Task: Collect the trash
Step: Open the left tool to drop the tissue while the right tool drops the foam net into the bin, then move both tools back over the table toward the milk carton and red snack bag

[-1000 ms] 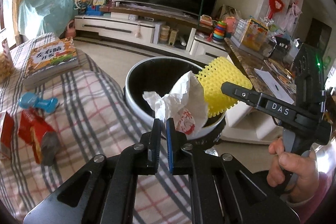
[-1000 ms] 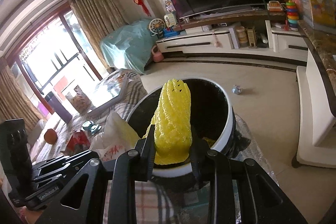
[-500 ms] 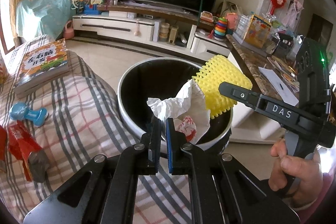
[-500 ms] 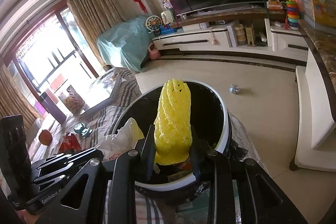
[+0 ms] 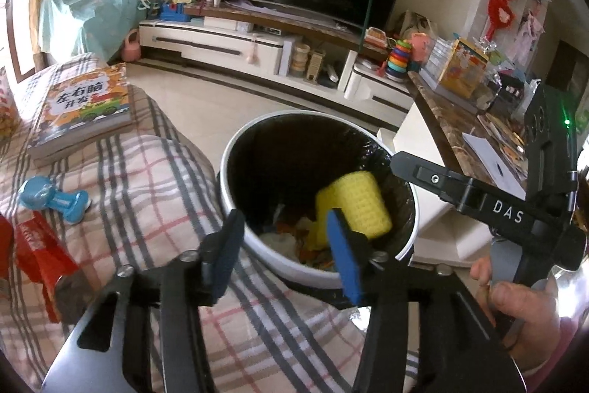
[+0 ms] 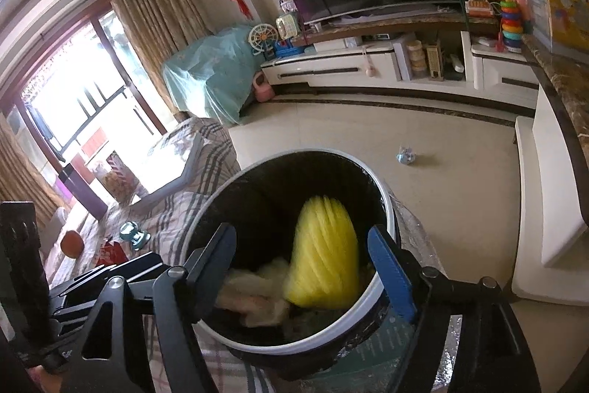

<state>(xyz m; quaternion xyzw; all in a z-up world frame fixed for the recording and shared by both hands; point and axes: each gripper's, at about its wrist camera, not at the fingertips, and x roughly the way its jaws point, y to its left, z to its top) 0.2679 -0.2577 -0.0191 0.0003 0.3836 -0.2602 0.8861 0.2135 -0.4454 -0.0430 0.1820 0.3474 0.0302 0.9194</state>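
A round white bin with a black liner stands beside the checked sofa cover. A yellow foam net lies inside it, blurred in the right wrist view. White crumpled paper lies in the bin beside it. My left gripper is open and empty over the bin's near rim. My right gripper is open and empty over the bin; its arm shows in the left wrist view.
On the checked cover lie a book, a blue toy dumbbell and red wrappers. A TV stand runs along the far wall. A marble-topped counter stands right of the bin.
Both grippers opened. The white paper dropped from my left gripper and the yellow foam net dropped from my right gripper into the bin.
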